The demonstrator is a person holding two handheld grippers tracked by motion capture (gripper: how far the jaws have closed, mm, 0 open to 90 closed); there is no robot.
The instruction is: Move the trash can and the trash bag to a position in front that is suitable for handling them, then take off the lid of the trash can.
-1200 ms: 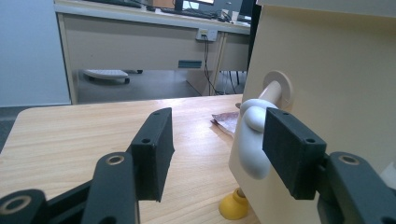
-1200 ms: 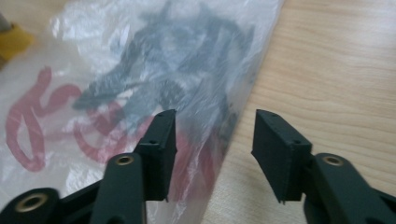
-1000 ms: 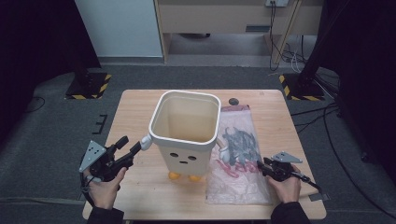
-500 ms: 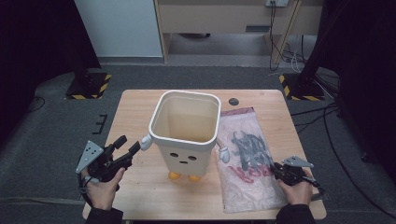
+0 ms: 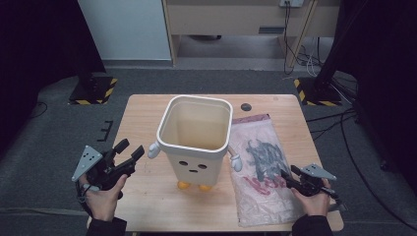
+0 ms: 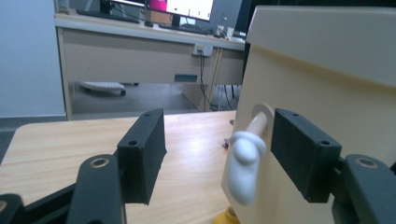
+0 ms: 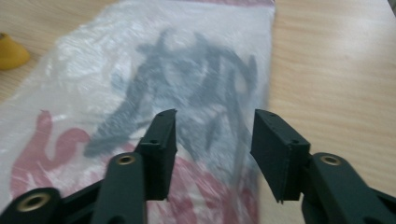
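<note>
While the person's two hands sit at the near edge of the wooden table (image 5: 147, 206), the right gripper (image 5: 286, 177) hovers over the near part of a clear plastic bag (image 5: 260, 172) printed in grey and red. Its jaws have just been opening and now stand apart; in the right gripper view they frame the bag's grey print (image 7: 187, 93) with nothing pinched between them. A yellow foot (image 7: 11, 51) of the bin shows at that view's left edge.

On the other side, the left gripper (image 5: 129, 150) is held at the table's left edge, pointing toward the cream bin (image 5: 196, 142). Its jaws have just been opening too, and are spread wide. The left gripper view shows the bin's small white arm (image 6: 245, 161) between the two jaws, near the right one, with neither pad pressing on it.

Just beyond, the bin stands upright at the table's middle, with the bag flat beside it on the right. Farther back, a small dark disc (image 5: 246, 107) lies near the table's far edge.
</note>
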